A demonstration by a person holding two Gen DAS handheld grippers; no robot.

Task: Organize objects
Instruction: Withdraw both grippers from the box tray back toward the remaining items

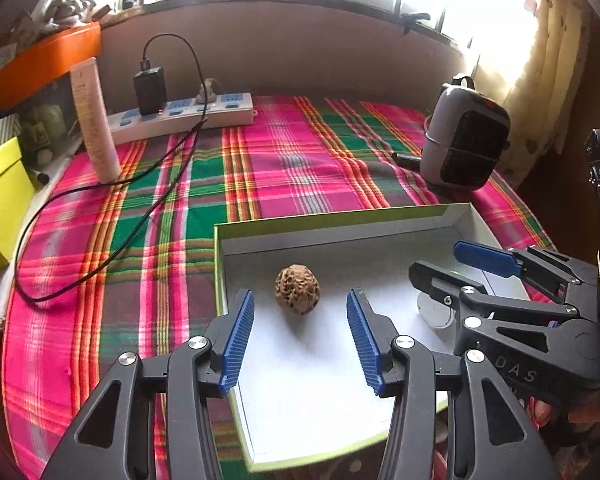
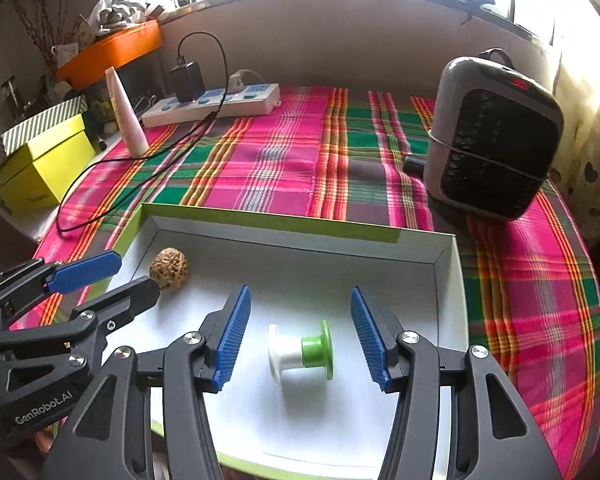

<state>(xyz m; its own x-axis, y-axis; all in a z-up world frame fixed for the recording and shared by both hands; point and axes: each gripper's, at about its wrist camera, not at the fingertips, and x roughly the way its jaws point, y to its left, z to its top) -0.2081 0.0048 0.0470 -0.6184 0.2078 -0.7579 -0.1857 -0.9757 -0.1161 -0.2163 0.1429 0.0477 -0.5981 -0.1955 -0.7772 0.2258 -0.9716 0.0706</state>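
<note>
The left gripper [image 1: 300, 336] is hanging over the near part of a shallow white tray [image 1: 340, 222] with green outer walls, and its jaws are standing spread with nothing pressed between them. A brown walnut [image 1: 298, 289] is lying on the tray floor just beyond the tips, apart from both blue pads. The right gripper [image 2: 300, 336] is also standing with spread jaws, and a small spool [image 2: 302, 351], half white and half green, is lying on its side between them without touching the pads.

Only the right wrist view is showing the spool whole; in the left wrist view the right gripper [image 1: 500, 280] is covering most of it. The right wrist view is also showing the walnut [image 2: 169, 269] near the far left corner of the tray, beside the left gripper [image 2: 112, 276].

The plaid cloth [image 1: 260, 168] on the worktop is lying free between the tray's far wall and the power strip [image 1: 188, 118]. A heater [image 2: 492, 148] is standing at the far right, and a black cable [image 1: 100, 240] is looping at the left.
</note>
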